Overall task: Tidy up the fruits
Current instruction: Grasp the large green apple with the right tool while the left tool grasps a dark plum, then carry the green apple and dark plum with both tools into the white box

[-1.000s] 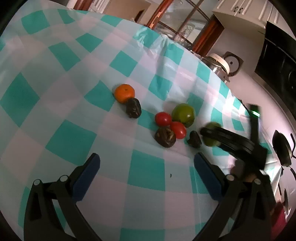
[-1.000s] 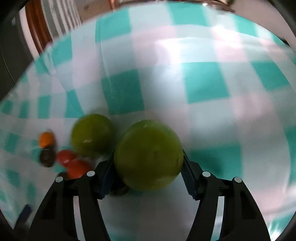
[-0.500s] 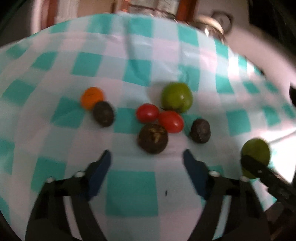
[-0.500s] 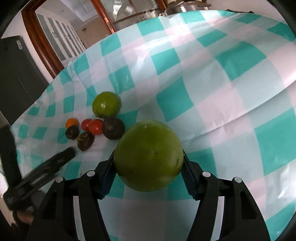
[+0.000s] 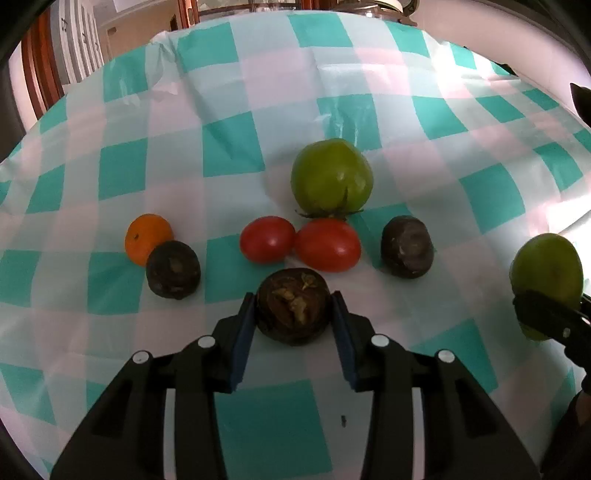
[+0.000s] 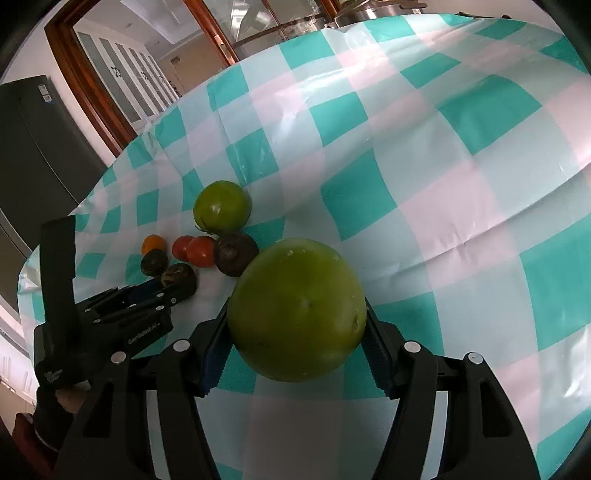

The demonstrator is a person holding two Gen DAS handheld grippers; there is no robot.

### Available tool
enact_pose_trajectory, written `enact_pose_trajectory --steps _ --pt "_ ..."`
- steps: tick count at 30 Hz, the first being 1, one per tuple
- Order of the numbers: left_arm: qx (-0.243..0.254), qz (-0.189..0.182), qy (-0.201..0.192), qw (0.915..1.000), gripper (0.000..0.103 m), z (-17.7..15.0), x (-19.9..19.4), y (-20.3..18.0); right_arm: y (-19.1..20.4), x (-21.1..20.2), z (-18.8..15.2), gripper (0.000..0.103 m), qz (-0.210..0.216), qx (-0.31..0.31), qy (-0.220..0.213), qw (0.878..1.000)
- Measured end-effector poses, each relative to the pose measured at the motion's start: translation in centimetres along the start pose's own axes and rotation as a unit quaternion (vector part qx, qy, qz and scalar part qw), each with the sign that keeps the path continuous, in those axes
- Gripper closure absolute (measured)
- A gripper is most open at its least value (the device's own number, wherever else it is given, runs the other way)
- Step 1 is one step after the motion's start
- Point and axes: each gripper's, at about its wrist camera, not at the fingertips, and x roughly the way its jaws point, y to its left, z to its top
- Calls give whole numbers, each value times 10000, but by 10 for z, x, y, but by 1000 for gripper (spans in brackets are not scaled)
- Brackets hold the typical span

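My left gripper [image 5: 293, 314] is shut on a dark brown fruit [image 5: 293, 308] that rests on the checked tablecloth. Beyond it lie two red tomatoes [image 5: 267, 239] [image 5: 328, 245], a green tomato [image 5: 331, 176], an orange fruit [image 5: 146, 236] and two more dark fruits [image 5: 173, 269] [image 5: 407, 246]. My right gripper [image 6: 295, 332] is shut on a second green tomato [image 6: 297, 308] and holds it above the cloth, right of the group; it shows at the right edge of the left wrist view [image 5: 546, 271]. The left gripper also shows in the right wrist view [image 6: 173, 288].
The table carries a teal, pink and white checked cloth [image 5: 240, 147]. A metal pot [image 6: 373, 9] stands at its far edge. Wooden-framed glass doors [image 6: 122, 74] and a dark cabinet [image 6: 33, 147] lie beyond the table.
My left gripper moved in to the fruit group and closed on the dark brown fruit. My right gripper carried the green tomato away to the right of the group.
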Motion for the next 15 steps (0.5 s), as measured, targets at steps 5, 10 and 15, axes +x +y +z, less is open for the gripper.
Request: enact_pose_trajectory --steps 5,10,15 --pt "-91 40 -33 9999 62 -3 -2 0 0 4 0 40 16 -6 104 9999" --pt "-364 53 -102 9993 62 -19 -17 -5 1 7 0 40 17 -10 187 9998" --pt "-686 70 -175 9975 62 -39 -48 -4 6 4 -1 40 -83 -117 277 9995"
